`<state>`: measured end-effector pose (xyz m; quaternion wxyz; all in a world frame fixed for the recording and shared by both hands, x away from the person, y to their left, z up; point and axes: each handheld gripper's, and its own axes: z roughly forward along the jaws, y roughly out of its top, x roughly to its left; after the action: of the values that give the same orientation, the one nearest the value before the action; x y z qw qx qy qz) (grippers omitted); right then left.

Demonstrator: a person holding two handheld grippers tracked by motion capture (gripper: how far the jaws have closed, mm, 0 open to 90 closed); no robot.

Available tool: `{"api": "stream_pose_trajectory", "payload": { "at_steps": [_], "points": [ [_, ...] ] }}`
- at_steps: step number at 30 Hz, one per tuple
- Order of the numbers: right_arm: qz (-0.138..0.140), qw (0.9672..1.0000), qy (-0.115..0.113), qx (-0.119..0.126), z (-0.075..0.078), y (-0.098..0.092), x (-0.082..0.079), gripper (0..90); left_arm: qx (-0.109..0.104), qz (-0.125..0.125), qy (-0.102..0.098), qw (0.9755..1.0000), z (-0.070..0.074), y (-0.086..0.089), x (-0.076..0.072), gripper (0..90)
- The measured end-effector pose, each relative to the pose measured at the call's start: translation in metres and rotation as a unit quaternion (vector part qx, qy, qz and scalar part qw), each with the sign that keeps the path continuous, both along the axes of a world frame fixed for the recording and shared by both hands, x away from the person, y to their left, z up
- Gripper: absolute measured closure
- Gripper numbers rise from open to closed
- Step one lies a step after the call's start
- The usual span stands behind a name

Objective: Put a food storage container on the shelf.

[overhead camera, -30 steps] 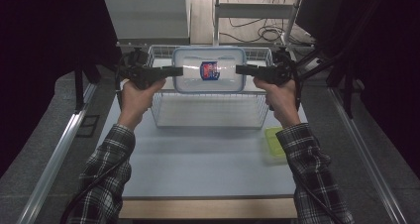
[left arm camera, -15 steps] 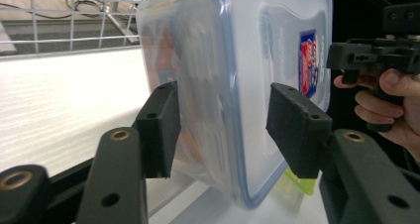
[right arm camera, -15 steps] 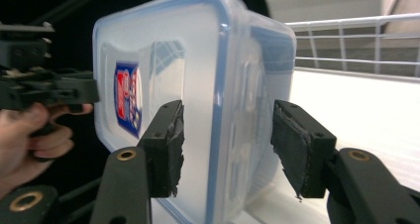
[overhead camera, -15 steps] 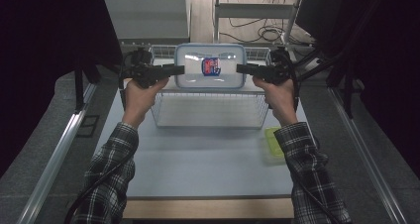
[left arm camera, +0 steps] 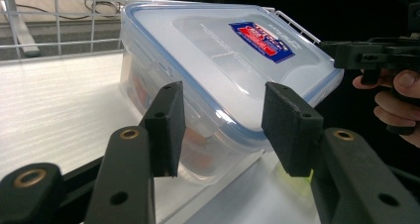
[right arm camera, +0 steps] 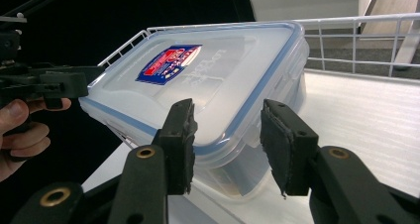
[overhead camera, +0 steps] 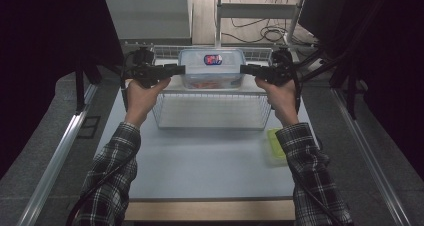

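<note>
My left gripper (overhead camera: 175, 69) sits at the left end of the lidded plastic food container (overhead camera: 212, 66). Its jaws have just been closing a little, and in the left gripper view they straddle the end flap of the lid. I cannot tell for sure that the pads (left arm camera: 163, 127) actually bite on it.

A second ago the container hung lower in the high view, over the middle of the white wire basket (overhead camera: 212, 108). Now it lies toward the far rim, tilted, with its red and blue label (overhead camera: 213, 59) near the back edge and something orange showing through the clear wall.

My right gripper (overhead camera: 248, 70) mirrors the left at the other end. Its jaws have also just been closing, with the lid's end flap between them. The pads (right arm camera: 285, 144) look near the rim, but contact is unclear.

I judge I'm carrying the box between both tools, or steadying it at the basket's back. The green lid (overhead camera: 276, 145) lies on the table (overhead camera: 200, 161), off to the right.
</note>
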<state>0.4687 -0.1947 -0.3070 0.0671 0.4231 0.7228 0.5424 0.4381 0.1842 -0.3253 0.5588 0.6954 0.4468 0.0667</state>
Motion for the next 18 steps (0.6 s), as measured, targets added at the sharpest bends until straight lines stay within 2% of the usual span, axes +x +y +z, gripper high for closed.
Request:
{"api": "stream_pose_trajectory", "payload": {
  "at_steps": [4,5,7,8,10,13,15,18],
  "points": [
    [-0.002,1.0000,0.001,0.003,-0.001,0.000,-0.001,56.4,0.000,0.005,-0.004,1.0000,-0.001,0.000,0.000,49.2],
    [-0.006,1.0000,-0.001,0.001,0.000,0.000,-0.001,52.7,0.006,0.010,-0.008,0.9999,-0.001,-0.001,-0.001,46.6],
    [-0.007,1.0000,-0.004,-0.002,0.000,0.000,-0.002,51.6,0.019,0.017,-0.023,0.9994,0.000,-0.001,-0.004,44.5],
    [-0.007,0.9999,-0.009,-0.002,0.000,-0.002,-0.004,48.8,0.021,0.019,-0.028,0.9992,0.000,0.000,-0.005,39.5],
    [-0.006,0.9998,-0.016,-0.006,0.000,-0.003,-0.005,47.3,0.027,0.018,-0.036,0.9988,0.000,0.001,-0.009,37.4],
    [-0.004,0.9993,-0.032,-0.016,-0.002,-0.009,-0.012,41.2,0.045,0.014,-0.052,0.9975,-0.003,0.002,-0.017,28.8],
    [0.000,0.9993,-0.034,-0.015,-0.003,-0.010,-0.014,39.6,0.057,0.003,-0.053,0.9970,-0.006,0.001,-0.023,27.1],
    [0.006,0.9984,-0.049,-0.029,-0.006,-0.012,-0.021,35.5,0.088,-0.004,-0.053,0.9947,-0.011,-0.001,-0.033,25.8]
  ]
}}
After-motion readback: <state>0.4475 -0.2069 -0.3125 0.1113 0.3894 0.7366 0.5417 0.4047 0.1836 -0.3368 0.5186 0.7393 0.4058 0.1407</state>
